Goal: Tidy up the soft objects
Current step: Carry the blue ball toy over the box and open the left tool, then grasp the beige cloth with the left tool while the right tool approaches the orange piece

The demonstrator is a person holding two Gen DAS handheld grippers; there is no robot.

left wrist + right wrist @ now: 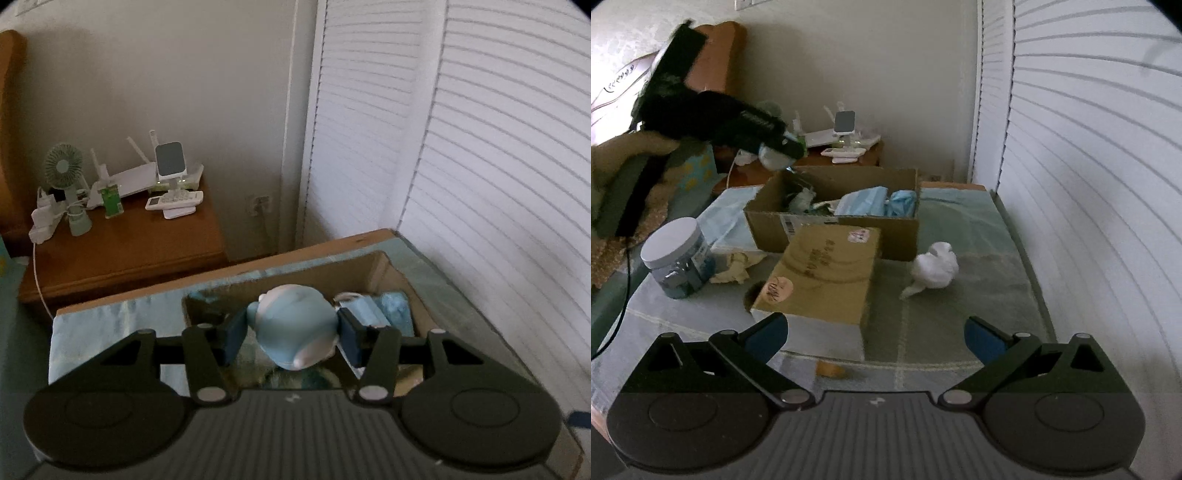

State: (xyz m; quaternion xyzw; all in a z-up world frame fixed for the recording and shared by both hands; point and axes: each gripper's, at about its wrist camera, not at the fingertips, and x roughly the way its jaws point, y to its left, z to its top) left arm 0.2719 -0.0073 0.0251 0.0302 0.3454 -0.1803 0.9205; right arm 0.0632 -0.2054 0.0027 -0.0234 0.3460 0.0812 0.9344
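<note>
A: Where is the soft toy?

B: The left gripper (293,328) pinches a pale blue plush toy (295,325) between its pads, above the open cardboard box (831,206) near the bed's far edge.

A: The other tongs?

B: The right gripper (875,338) gapes wide, holding nothing.

A: Risks?

B: Released off-centre, the toy might catch the box rim and tumble out.

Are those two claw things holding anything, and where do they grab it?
The left gripper pinches a light blue plush toy across its sides. The right gripper holds nothing.
</note>
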